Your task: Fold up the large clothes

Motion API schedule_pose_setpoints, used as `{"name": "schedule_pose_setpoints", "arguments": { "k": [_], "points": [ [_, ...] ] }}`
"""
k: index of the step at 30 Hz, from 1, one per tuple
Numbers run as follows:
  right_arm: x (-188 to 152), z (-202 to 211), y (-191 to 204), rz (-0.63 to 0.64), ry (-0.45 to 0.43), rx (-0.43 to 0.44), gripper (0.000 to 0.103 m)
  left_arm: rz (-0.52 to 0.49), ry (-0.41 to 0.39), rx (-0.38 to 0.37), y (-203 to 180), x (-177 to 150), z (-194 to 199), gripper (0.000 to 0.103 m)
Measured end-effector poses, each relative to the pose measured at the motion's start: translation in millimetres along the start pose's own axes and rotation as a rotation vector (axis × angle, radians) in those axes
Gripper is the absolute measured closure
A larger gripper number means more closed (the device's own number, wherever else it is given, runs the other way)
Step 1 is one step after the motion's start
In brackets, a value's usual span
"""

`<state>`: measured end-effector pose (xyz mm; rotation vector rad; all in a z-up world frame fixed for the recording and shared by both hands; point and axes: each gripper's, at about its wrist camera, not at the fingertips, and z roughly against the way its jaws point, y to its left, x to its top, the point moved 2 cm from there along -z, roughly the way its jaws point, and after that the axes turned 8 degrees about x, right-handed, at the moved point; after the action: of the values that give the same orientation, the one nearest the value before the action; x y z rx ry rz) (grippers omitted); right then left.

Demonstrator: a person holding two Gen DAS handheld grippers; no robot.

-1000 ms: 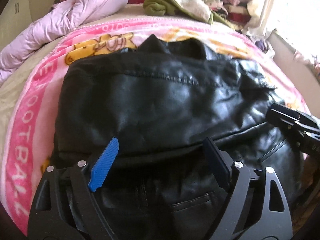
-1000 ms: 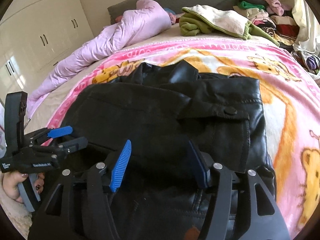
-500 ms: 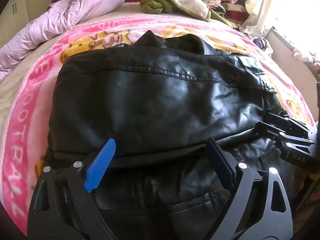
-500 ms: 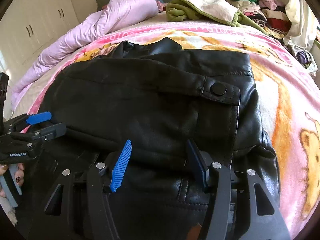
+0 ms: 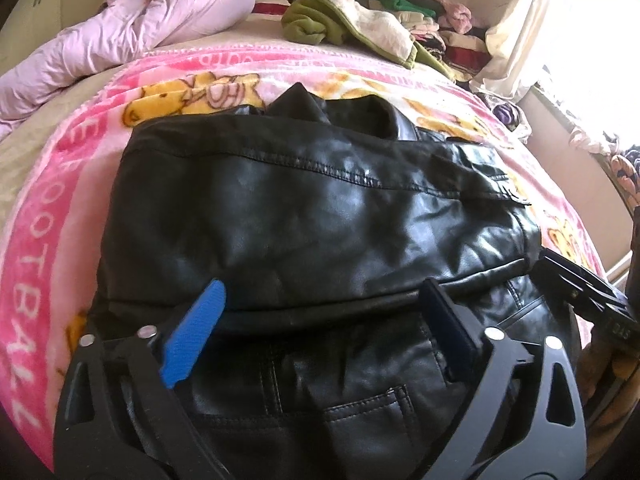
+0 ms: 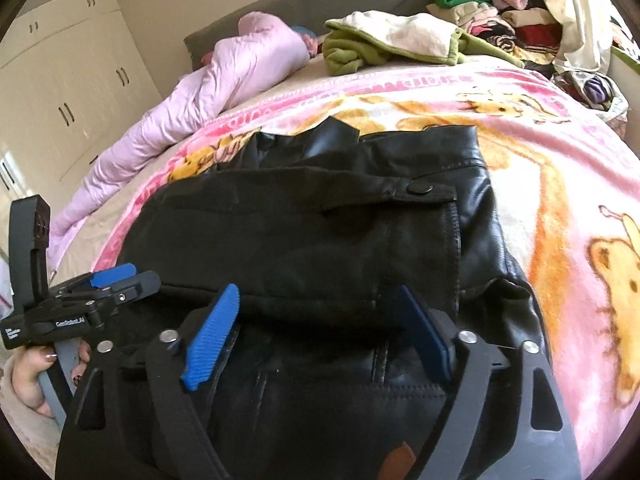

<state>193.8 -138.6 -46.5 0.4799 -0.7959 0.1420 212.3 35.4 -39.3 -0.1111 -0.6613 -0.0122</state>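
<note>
Pink cartoon-print blanket [image 5: 60, 208] spread over a bed, with a lilac duvet [image 5: 132, 36] bunched at the far left, a green-and-cream garment [image 5: 352, 28] near the headboard, and a heap of mixed clothes [image 6: 500, 20] at the far right. Centred on the blanket, a black leather jacket [image 5: 304, 216], folded over on itself, upper layer resting on the lower, collar poking out at the far edge.

Changed since a moment ago: right gripper [image 6: 320, 336] opening from a much narrower gap, left gripper [image 5: 324, 320] spreading to its widest. Folded edge lying between both pairs of blue pads, pressed by none. Probably a release after laying the fold down, so that fold seems finished and another may follow.

At left in the right wrist view, a hand [image 6: 28, 376] holding the left gripper's handle.

Hard to make out: sleeves tucked out of sight, near hem cut off by the gripper frames, layer count unclear, window side washed out.
</note>
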Motion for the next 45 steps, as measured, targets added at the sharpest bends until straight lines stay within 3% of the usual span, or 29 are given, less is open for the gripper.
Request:
{"name": "schedule_pose_setpoints", "arguments": {
  "k": [7,22,45],
  "points": [
    [-3.4,13.6,-0.6,-0.009,-0.033,-0.027,0.008,0.009,-0.011,0.010,1.0,0.4,7.4,0.010],
    [-2.6,39.0,21.6,0.034,-0.082,-0.058,0.007,0.040,-0.064,0.010,4.5,1.8,31.9,0.009],
    [-0.7,93.2,52.6,0.122,-0.158,-0.057,0.006,0.069,-0.186,-0.002,4.4,-5.4,101.7,0.009]
  ]
}}
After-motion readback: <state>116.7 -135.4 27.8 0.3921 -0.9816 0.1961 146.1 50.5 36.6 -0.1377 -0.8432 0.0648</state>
